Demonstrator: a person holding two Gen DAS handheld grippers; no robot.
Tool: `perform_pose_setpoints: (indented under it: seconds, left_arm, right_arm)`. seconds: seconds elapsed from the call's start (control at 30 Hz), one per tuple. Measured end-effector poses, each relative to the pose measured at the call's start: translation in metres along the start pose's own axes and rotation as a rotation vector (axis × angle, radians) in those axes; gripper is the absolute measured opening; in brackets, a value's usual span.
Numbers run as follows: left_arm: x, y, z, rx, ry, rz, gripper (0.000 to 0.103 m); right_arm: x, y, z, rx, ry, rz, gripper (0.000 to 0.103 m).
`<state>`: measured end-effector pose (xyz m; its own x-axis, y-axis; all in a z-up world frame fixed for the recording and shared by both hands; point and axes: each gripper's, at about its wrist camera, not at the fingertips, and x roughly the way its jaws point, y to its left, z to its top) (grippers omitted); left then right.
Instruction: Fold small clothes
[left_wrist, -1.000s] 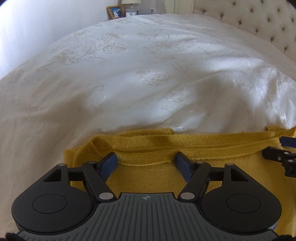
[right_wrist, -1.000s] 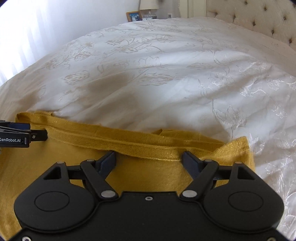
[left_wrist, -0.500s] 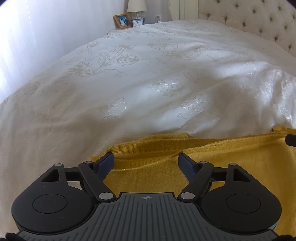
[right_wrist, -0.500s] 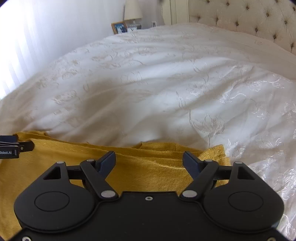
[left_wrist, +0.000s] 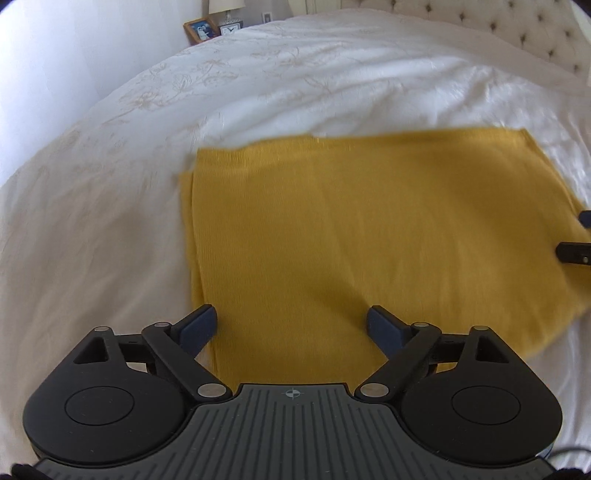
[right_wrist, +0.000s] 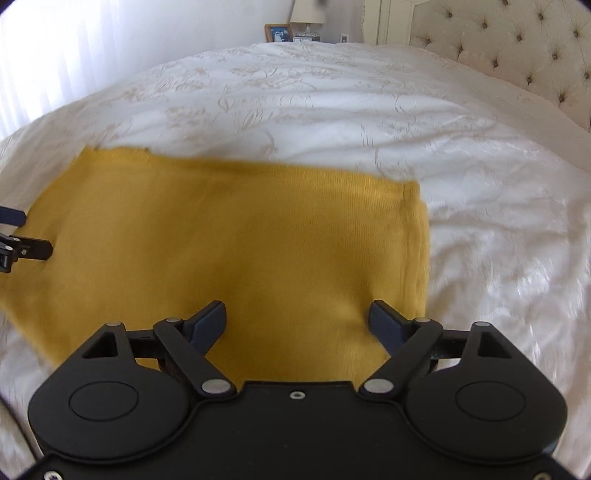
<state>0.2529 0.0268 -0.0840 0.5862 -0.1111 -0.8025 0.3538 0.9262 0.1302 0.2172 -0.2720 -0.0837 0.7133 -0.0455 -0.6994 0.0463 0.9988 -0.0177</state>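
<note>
A mustard-yellow knit garment (left_wrist: 369, 229) lies flat and folded into a rectangle on the white bedspread; it also shows in the right wrist view (right_wrist: 236, 236). My left gripper (left_wrist: 291, 325) is open and empty, raised over the garment's near left part. My right gripper (right_wrist: 297, 321) is open and empty, raised over its near right part. Each gripper's tip shows at the edge of the other's view, the right one (left_wrist: 576, 251) and the left one (right_wrist: 26, 247).
The white embroidered bedspread (right_wrist: 332, 110) stretches far ahead and to both sides. A tufted cream headboard (right_wrist: 517, 48) stands at the far right. A nightstand with a framed photo (right_wrist: 277, 32), a lamp and a clock stands at the back by the curtain.
Both grippers have lifted up and drawn back from the garment's ribbed edge. The whole folded yellow rectangle is now in view below them. Both stayed open.
</note>
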Motion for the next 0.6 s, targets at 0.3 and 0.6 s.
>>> perform_pose_setpoints:
  seconds: [0.3,0.6]
  left_arm:
    - [-0.005,0.018,-0.04,-0.114,0.01,-0.008,0.103]
    - [0.001,0.022,-0.042,-0.154,-0.001,-0.031,0.103]
  right_arm:
    - [-0.033,-0.012,-0.063,0.095,-0.011,-0.001,0.095]
    - [-0.038,-0.023,-0.09,0.151,-0.082,0.064,0.102]
